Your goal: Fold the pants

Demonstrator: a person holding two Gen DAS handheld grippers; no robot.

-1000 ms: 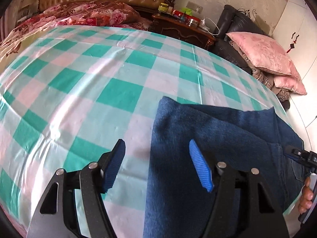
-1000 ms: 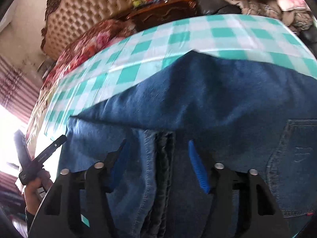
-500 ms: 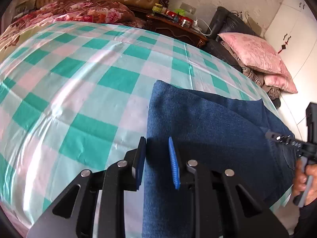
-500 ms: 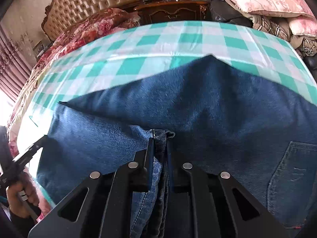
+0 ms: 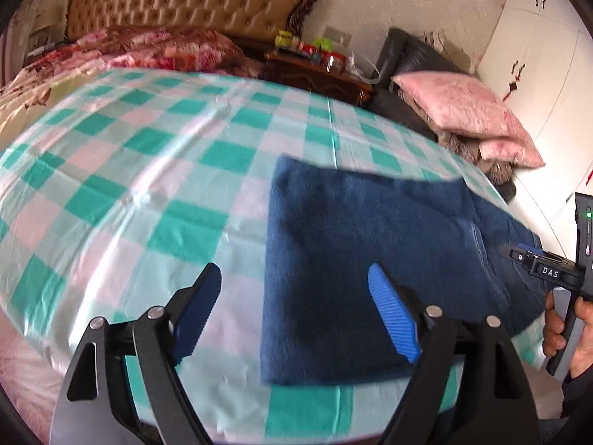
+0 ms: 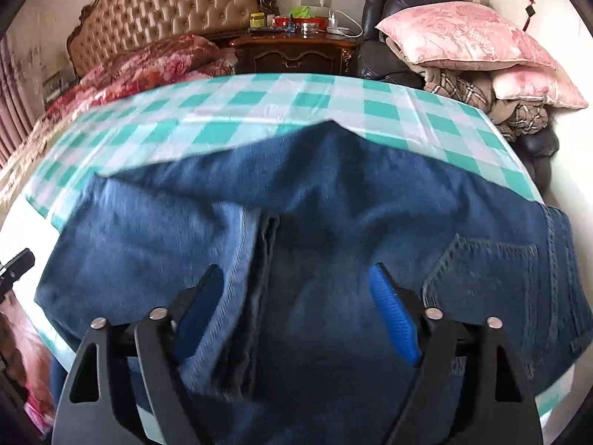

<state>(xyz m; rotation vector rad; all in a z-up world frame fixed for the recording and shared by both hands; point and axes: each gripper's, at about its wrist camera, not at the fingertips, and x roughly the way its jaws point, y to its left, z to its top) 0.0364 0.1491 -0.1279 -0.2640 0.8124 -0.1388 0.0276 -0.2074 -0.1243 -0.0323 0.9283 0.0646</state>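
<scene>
The left claw [image 5: 294,311] is spread wide and holds nothing; its left finger hangs over the green-and-white checked cloth [image 5: 148,170] that covers the surface, and its right finger over the left part of the pants [image 5: 370,244]. The pants, dark blue denim, lie folded flat on the cloth near its front edge, their left edge straight. Farther right, the right claw [image 6: 296,307] is likewise spread wide and grips nothing, hanging above the pants [image 6: 333,200]. Between its fingers a narrow ridge of stacked denim edges with pale stitching runs toward the camera. A back pocket [image 6: 481,278] lies flat just beyond its right finger. Behind the surface stand a tufted headboard [image 6: 170,7], a dark wooden nightstand [image 6: 296,53] and pink pillows [image 6: 463,33].
</scene>
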